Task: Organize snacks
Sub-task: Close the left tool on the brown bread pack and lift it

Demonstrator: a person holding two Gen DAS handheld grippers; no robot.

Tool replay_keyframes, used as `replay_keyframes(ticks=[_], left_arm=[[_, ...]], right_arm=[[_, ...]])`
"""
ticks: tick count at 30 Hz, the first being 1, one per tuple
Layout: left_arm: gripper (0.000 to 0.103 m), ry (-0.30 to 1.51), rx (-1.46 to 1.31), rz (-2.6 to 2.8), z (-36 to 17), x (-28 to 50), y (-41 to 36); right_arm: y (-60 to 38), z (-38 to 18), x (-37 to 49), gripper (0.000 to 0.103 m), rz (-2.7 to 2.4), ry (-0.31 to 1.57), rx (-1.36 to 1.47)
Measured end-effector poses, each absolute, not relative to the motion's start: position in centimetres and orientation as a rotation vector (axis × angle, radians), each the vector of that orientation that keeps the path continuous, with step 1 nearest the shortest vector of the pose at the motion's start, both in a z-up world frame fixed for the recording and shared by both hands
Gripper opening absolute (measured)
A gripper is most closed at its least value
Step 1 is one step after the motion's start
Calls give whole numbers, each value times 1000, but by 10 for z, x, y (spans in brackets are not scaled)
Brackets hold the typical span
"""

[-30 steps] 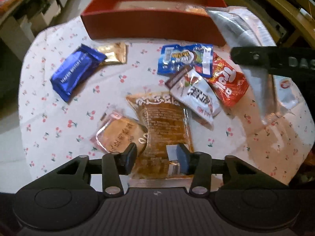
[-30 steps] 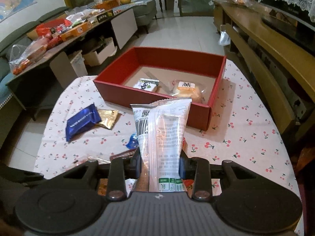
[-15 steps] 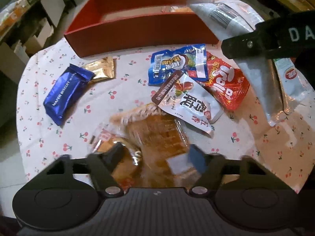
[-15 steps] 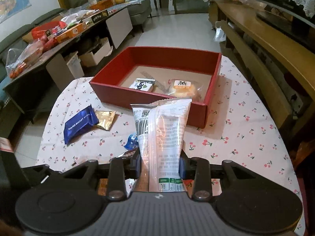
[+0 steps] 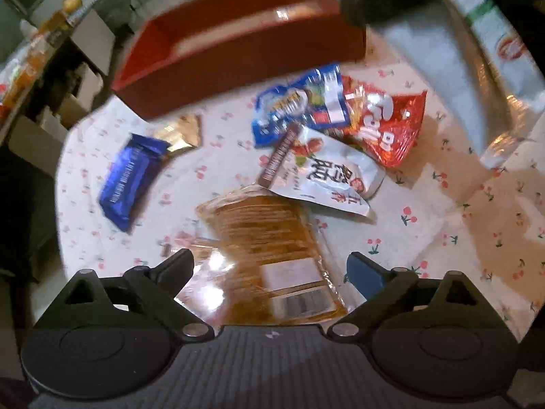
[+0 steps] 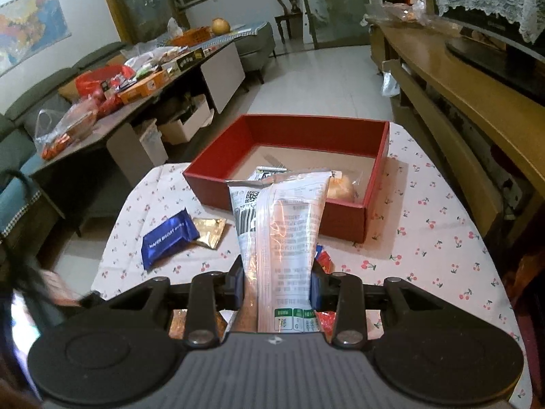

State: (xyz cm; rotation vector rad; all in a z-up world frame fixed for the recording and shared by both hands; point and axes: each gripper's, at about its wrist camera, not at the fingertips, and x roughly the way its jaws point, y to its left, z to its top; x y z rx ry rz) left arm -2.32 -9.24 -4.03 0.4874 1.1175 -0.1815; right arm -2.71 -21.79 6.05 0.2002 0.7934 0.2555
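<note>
My left gripper (image 5: 270,267) hovers low over a brown cracker packet (image 5: 272,238) on the cherry-print tablecloth; its jaws are opening wide, the packet's near end lies between them, and no pad presses on it. Beyond lie a white snack pouch (image 5: 327,180), a red bag (image 5: 391,126), a blue candy bag (image 5: 299,102), a blue wafer bar (image 5: 131,180) and a gold sachet (image 5: 182,133). My right gripper (image 6: 277,288) is shut on a tall silver-white snack bag (image 6: 281,235), held upright in front of the red box (image 6: 340,214), which holds a bun and small packets.
The round table's edge (image 6: 109,252) drops off at the left, close to the wafer bar (image 6: 167,235). A wooden bench (image 6: 460,102) runs along the right. A cluttered low table (image 6: 136,85) stands at the far left, with tiled floor behind the red box.
My left gripper's jaws have spread from narrow to wide, and it has sunk closer over the cracker packet while rolling. The right gripper still holds the silver-white bag in the same place.
</note>
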Motion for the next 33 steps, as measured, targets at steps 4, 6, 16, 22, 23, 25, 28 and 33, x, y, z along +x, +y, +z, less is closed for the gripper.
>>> replay_keyframes(ticks=[4, 6, 16, 22, 23, 25, 28, 33], left_arm=[[102, 1158, 436, -192, -56, -14, -77], [93, 1153, 438, -197, -52, -14, -68], [67, 1161, 304, -266, -32, -16, -45], [66, 1154, 210, -312, -16, -21, -32], [66, 1147, 197, -320, -11, -21, -29], [63, 1129, 173, -334, -2, -21, -25], [39, 1126, 119, -356, 8, -14, -17], [48, 1150, 109, -363, -1, -8, -8]], right_arm=[[-213, 52, -19, 53, 254, 826, 187], [-210, 48, -16, 53, 255, 842, 177], [-203, 41, -15, 53, 241, 857, 148], [-200, 41, -13, 53, 232, 858, 140], [-200, 41, -12, 53, 229, 858, 140], [-199, 40, -10, 53, 226, 861, 138], [-198, 39, -7, 53, 215, 870, 138], [-194, 33, -1, 53, 200, 895, 125]])
